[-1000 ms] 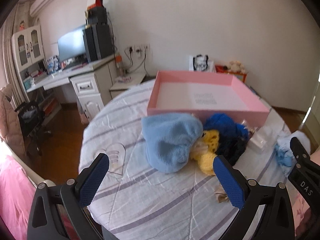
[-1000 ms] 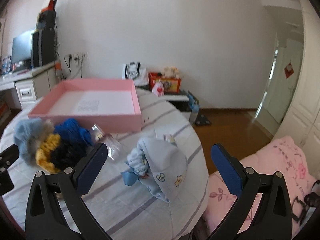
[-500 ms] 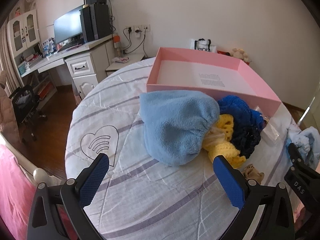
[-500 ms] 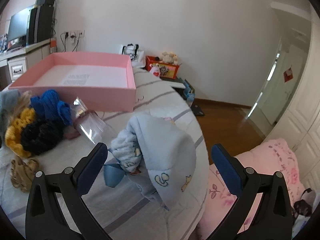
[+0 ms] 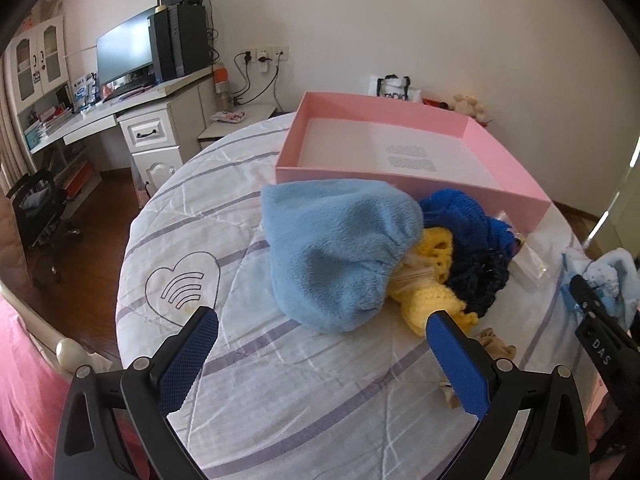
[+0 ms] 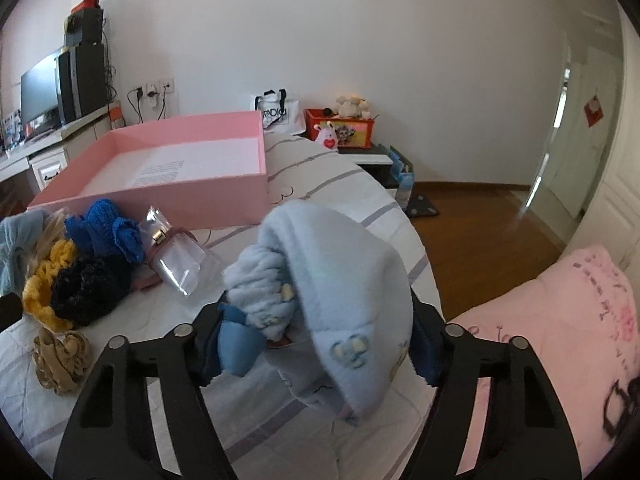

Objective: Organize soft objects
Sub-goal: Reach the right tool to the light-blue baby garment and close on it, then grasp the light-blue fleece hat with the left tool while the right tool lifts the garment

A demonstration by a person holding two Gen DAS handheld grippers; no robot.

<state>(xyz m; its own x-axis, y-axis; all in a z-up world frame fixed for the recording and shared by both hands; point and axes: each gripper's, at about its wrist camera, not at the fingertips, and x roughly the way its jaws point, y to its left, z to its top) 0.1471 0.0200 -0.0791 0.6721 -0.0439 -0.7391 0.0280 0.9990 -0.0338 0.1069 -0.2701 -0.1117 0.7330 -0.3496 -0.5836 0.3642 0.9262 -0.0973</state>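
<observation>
- On the round table (image 5: 280, 392), our right tongs (image 6: 316, 344) are closing around the pale blue baby cloth (image 6: 340, 280); a second ago they were standing wide and clear of it, now the cloth is bulging up between the fingers. Whether the pads are pressing yet, we cannot tell.
- Our left tongs (image 5: 320, 344) are staying wide, holding nothing, and have come nearer to the blue fleece hat (image 5: 340, 256), just short of it.
- We are reading this as the first pickup starting; the pink box (image 5: 404, 184) is sitting empty behind the pile, likely the place to put things.
- Baby cloth: thin plush, floppy, small printed figures, crumpled into a dome near the table edge.
- Fleece hat: thick, fuzzy, rounded, gathered rim.
- Beside it we are seeing yellow crochet (image 5: 436, 280), a royal blue knit (image 5: 460, 216) and a dark fuzzy piece (image 5: 480, 276), all touching in one heap.
- Tan scrunchie (image 6: 60, 356) is lying apart, ruffled.
- Clear bottle (image 6: 176, 256), hard and glossy, is lying on its side by the box, not a soft thing.
</observation>
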